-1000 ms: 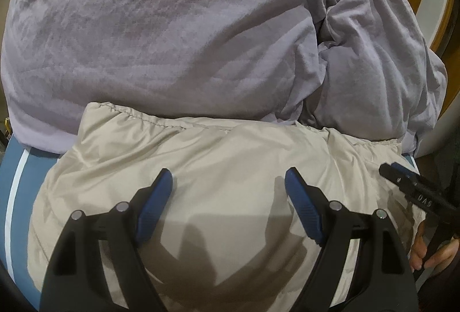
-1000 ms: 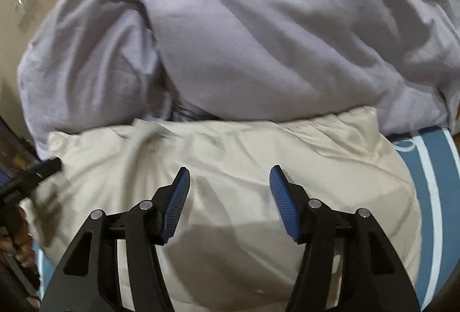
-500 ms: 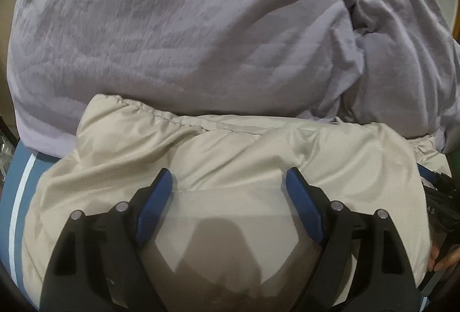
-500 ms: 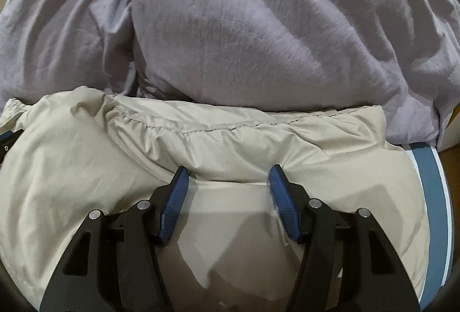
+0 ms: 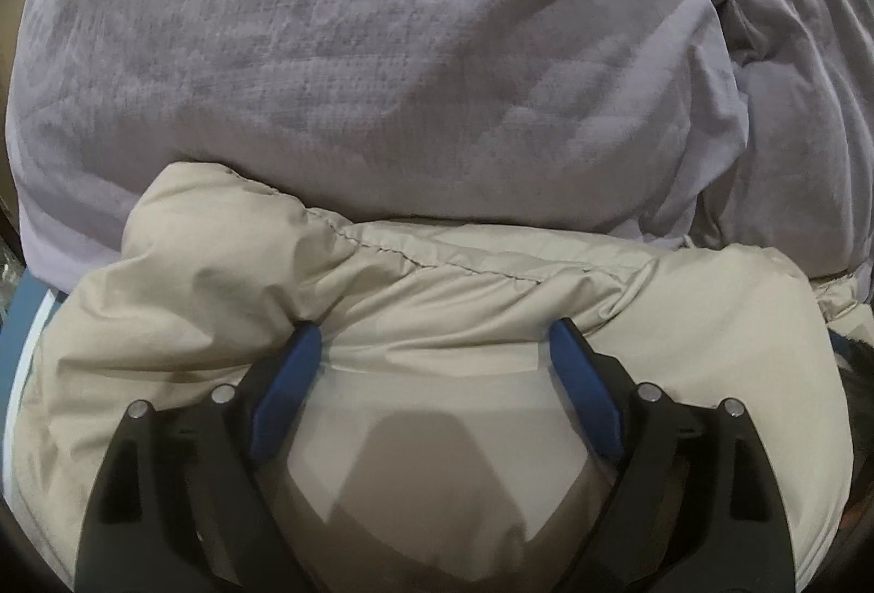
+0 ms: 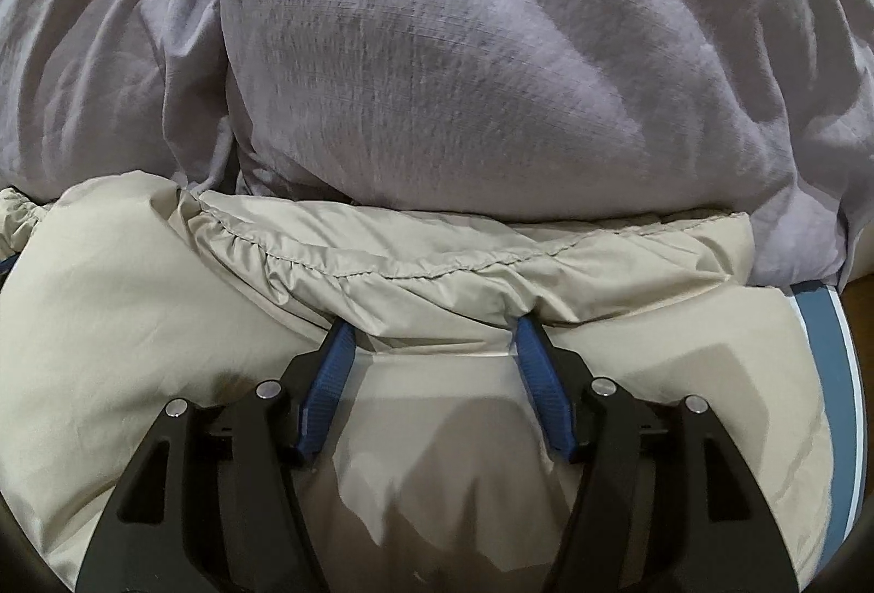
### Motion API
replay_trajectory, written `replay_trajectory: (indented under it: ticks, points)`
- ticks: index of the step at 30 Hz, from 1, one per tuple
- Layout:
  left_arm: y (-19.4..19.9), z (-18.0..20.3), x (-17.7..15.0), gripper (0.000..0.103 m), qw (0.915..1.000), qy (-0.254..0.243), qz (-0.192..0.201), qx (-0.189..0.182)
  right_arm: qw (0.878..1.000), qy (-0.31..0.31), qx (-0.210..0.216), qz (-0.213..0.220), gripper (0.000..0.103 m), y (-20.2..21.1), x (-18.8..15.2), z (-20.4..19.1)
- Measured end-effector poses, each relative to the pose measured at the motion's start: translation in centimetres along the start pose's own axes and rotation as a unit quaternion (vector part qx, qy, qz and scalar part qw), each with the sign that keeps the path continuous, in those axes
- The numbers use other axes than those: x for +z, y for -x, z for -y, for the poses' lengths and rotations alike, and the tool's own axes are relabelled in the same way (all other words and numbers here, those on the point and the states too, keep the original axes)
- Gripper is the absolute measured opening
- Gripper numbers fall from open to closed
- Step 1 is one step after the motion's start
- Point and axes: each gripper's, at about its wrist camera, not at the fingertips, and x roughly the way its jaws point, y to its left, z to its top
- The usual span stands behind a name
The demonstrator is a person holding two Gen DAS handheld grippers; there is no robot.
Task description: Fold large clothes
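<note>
A puffy beige jacket [image 5: 218, 320] lies across the near part of both views, its stitched hem running left to right; it also fills the right wrist view [image 6: 136, 320]. My left gripper [image 5: 434, 336] is open, its blue pads pressed into the jacket just under the hem fold. My right gripper [image 6: 431, 325] is open too, its fingertips tucked under the gathered hem fold. Neither gripper clamps the cloth.
A large lilac duvet [image 5: 355, 47] is heaped right behind the jacket and fills the upper half of both views [image 6: 464, 74]. A blue sheet with a white stripe [image 6: 825, 347] shows at the right edge.
Both grippers have moved forward and down onto the jacket. The hem fold has bunched up against their fingertips. The other gripper has left the edge of each view.
</note>
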Motion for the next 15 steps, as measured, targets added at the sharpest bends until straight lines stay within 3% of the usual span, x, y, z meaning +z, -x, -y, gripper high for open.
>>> replay_trajectory:
  ticks: [4,8,12,15]
  points:
    - [1.5,-0.2,0.1,0.085,0.9998,0.018,-0.009,0.000,0.999,-0.026,0.034,-0.002,0.063,1.2,1.0,-0.3]
    - [3.8,0.6,-0.1,0.085,0.9981,0.050,0.000,-0.037,0.996,-0.052,0.071,0.016,0.070,3.6,1.0,-0.6]
    - [5.1,2.6,0.1,0.086,0.9982,0.032,0.013,-0.049,0.994,-0.051,0.095,0.031,0.079,4.7,1.6,-2.5]
    - [5.7,5.0,0.4,0.086,0.9982,0.005,0.035,-0.048,0.995,-0.035,0.089,0.039,0.087,4.9,1.5,-4.8]
